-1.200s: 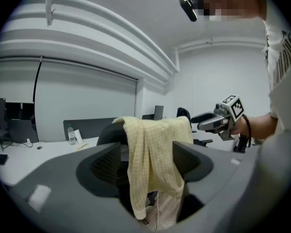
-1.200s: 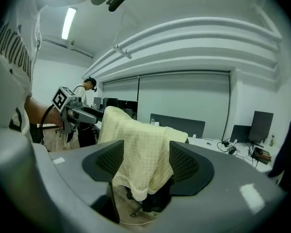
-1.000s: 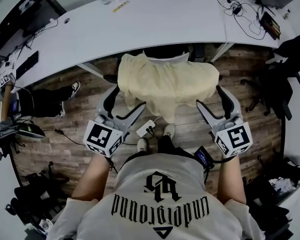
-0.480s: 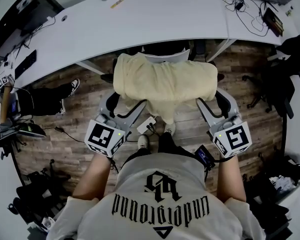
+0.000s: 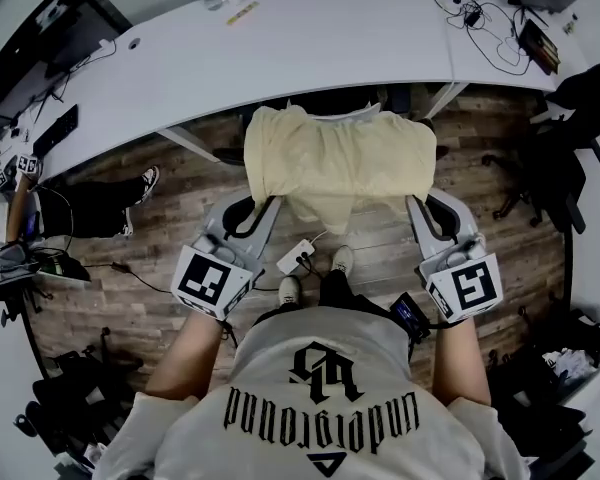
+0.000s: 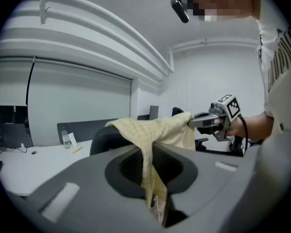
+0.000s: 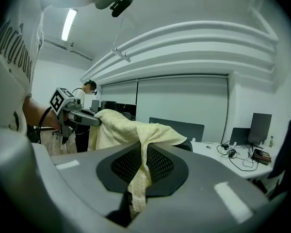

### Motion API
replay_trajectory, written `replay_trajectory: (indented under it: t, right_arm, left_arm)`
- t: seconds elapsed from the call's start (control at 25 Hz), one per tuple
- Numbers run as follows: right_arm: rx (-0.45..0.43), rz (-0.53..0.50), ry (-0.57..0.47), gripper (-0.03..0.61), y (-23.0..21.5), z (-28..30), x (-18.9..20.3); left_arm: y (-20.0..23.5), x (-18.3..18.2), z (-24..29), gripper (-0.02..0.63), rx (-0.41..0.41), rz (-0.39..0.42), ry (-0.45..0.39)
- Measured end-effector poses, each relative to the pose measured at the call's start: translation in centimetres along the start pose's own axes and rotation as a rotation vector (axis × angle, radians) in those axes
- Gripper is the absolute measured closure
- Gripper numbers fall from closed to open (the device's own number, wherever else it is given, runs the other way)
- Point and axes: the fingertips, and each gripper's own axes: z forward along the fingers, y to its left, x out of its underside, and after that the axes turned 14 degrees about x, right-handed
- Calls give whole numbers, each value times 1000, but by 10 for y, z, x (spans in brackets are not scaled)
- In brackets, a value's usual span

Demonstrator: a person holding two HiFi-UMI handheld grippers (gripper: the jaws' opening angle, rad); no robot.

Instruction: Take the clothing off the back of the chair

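Pinching the cloth (image 5: 335, 153) by both ends in closing jaws of left gripper (image 5: 261, 207) and right gripper (image 5: 418, 204), long axis sideways between them, draped on chair (image 6: 104, 137) ahead.

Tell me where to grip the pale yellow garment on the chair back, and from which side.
Pinch the pale yellow cloth garment at its two near corners, from the person's side, one per tongs. It drapes over the black chair back, so both ends should lift evenly. The left tongs and right tongs are closing on those corners.
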Motion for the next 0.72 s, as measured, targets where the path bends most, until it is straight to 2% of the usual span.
replay_trajectory:
  t: [0.4,0.72]
  right_arm:
    - [38,-34,-79,555,40,-38,-38]
    - [102,-78,-160,555,80,-79,-78]
  left_arm:
    - [-17,-30,-47,538,28,93,-56]
    - [-37,-55,-99,538,58,152,-124]
